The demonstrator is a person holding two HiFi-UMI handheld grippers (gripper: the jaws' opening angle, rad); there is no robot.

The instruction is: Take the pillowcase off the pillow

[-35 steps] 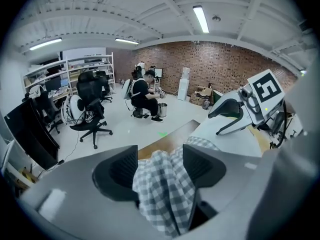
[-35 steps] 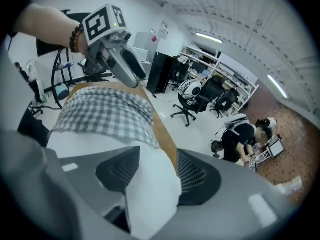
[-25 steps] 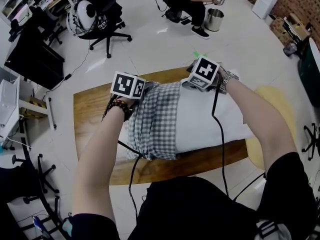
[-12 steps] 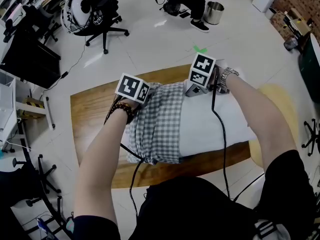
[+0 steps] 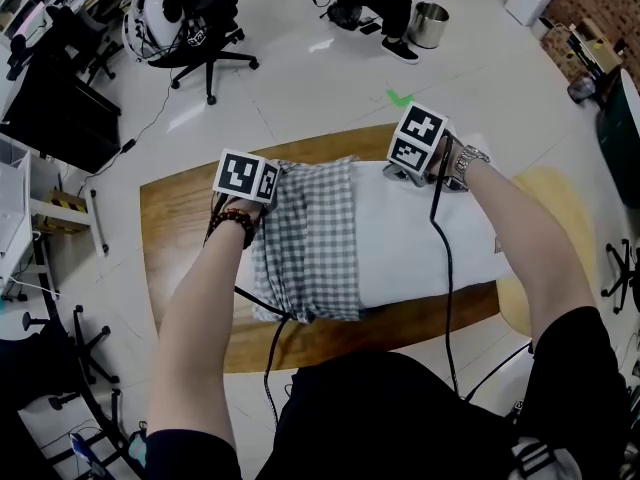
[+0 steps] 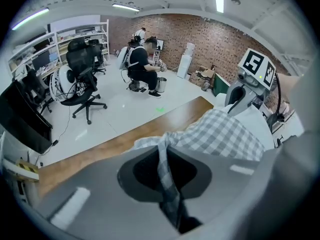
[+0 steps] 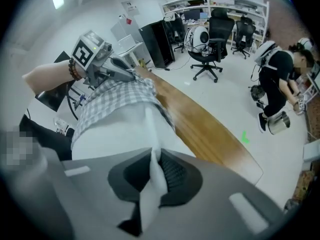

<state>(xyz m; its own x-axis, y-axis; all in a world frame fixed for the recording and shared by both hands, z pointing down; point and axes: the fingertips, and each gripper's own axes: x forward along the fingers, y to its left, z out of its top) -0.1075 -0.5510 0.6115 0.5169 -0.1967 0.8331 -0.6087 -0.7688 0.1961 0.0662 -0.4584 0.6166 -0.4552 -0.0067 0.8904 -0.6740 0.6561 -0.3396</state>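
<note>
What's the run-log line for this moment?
left gripper: just closed on grey-checked fabric pillowcase | right gripper: just closed on white pillow | pillowcase: partly on

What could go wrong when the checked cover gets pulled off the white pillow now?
Both grippers' jaws have just closed. The left gripper pinches only a thin fold of the pillowcase, so it might slip out on the pull. The right gripper holds just a small pinch of the pillow. If that lets go, the pillow could slide along the table with the pillowcase. The cable lies across the pillow and may snag.
</note>
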